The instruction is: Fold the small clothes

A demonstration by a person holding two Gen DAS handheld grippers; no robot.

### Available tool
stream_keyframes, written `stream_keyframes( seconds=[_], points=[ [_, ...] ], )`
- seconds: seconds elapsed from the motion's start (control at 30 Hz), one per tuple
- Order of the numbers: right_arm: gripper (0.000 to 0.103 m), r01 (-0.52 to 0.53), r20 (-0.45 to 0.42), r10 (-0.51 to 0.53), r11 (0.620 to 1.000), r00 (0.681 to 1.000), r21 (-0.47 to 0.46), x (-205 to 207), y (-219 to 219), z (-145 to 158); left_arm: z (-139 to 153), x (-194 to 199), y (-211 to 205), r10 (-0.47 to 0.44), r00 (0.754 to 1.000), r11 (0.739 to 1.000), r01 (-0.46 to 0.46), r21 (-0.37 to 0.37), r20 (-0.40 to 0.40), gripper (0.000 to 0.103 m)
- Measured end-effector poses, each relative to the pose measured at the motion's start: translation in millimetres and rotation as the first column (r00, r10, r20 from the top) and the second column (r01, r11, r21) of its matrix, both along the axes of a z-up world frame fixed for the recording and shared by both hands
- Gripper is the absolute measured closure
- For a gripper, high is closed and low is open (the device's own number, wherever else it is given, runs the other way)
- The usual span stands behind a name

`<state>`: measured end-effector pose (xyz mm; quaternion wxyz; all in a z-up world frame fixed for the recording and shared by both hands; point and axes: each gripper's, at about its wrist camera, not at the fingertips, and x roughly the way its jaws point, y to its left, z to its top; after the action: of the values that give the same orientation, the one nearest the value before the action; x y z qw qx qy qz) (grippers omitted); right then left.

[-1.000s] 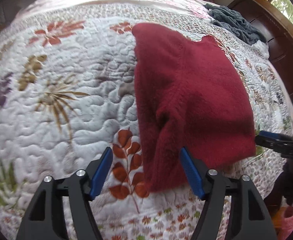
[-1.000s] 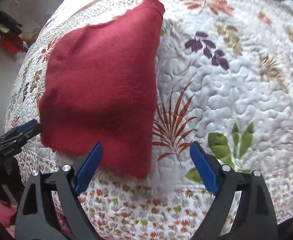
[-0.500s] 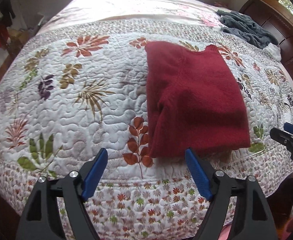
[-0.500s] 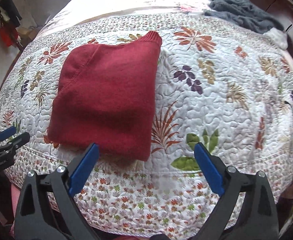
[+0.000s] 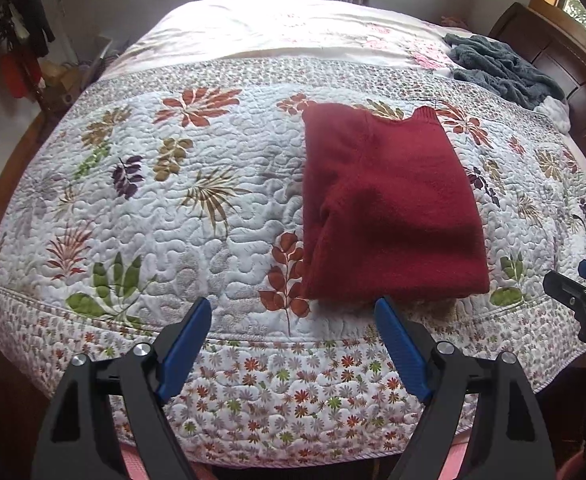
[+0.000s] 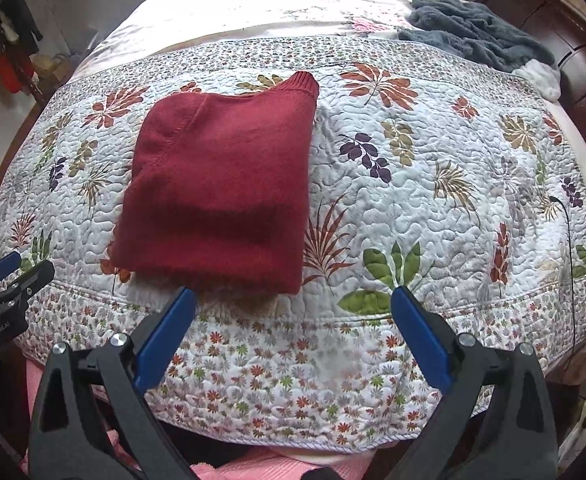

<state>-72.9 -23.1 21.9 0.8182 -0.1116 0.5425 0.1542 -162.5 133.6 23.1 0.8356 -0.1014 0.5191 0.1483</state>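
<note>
The red sweater [image 5: 389, 208] lies folded on the quilted bed [image 5: 197, 216], near its front edge; left gripper [image 5: 293, 344] and right gripper [image 6: 293, 320] gape wide, apparently clear of it.

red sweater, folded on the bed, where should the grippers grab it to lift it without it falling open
Grip the near edge of the red sweater, one gripper at each corner, coming in low from the bed's foot. That thick edge faces both open grippers, layers stacked.
</note>
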Motion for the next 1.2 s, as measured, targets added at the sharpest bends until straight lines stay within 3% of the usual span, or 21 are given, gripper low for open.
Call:
stream_keyframes(
  seconds=[0.33,1.2],
  points=[
    [0.006,0.000,0.006,0.000,0.999,1.000,-0.041,-16,2,8,6,-9,-14,0.000,1.000,1.000,0.000,0.021,-0.005,0.019],
    [0.006,0.039,0.027,-0.039,0.999,0.999,0.008,-12,-9,11,2,-9,-20,-0.004,1.000,0.999,0.004,0.053,-0.006,0.019]
  ],
)
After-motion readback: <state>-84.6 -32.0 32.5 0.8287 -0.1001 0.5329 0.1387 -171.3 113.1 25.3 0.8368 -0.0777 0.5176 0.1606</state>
